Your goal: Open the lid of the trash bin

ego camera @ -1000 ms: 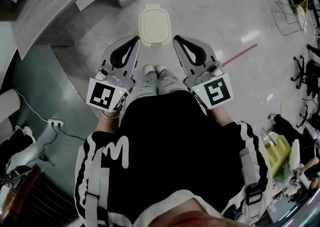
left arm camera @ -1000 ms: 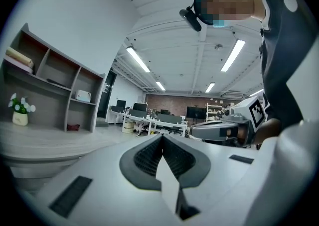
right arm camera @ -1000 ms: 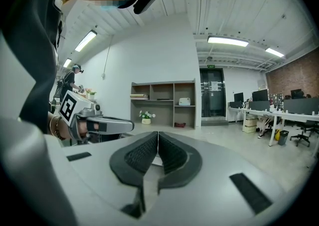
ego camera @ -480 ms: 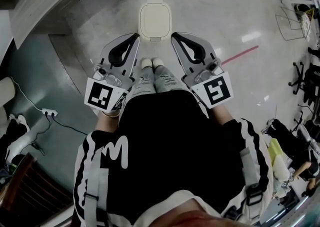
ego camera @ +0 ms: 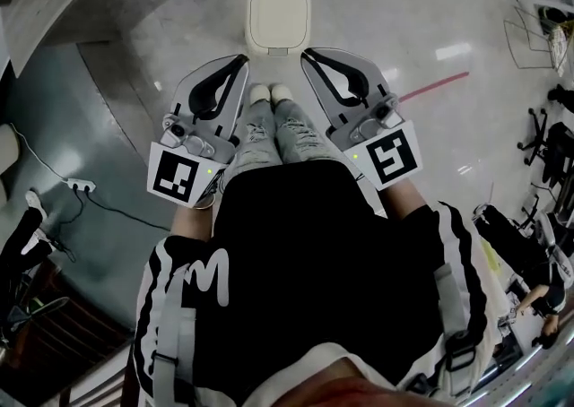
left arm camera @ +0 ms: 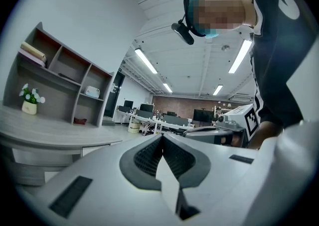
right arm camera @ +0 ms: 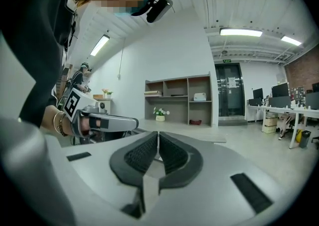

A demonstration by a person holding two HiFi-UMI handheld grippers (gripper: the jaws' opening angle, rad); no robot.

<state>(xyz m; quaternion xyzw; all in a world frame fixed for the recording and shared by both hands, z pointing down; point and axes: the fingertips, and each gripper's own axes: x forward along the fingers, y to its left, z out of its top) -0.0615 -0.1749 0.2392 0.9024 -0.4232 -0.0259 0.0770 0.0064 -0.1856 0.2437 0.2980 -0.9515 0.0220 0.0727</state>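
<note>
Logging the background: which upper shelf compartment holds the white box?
The rightmost compartment, nearest the door; the leftmost holds books instead.

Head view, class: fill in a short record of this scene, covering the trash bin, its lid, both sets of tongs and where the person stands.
trash bin: cream, on the pale floor, straight ahead of the person
lid: shut, lying flat
left tongs: closed, empty, by the bin's near left corner, no contact seen
right tongs: closed, empty, by the bin's near right corner, no contact seen
shoes: side by side, just short of the bin
task state: lid not yet opened
</note>
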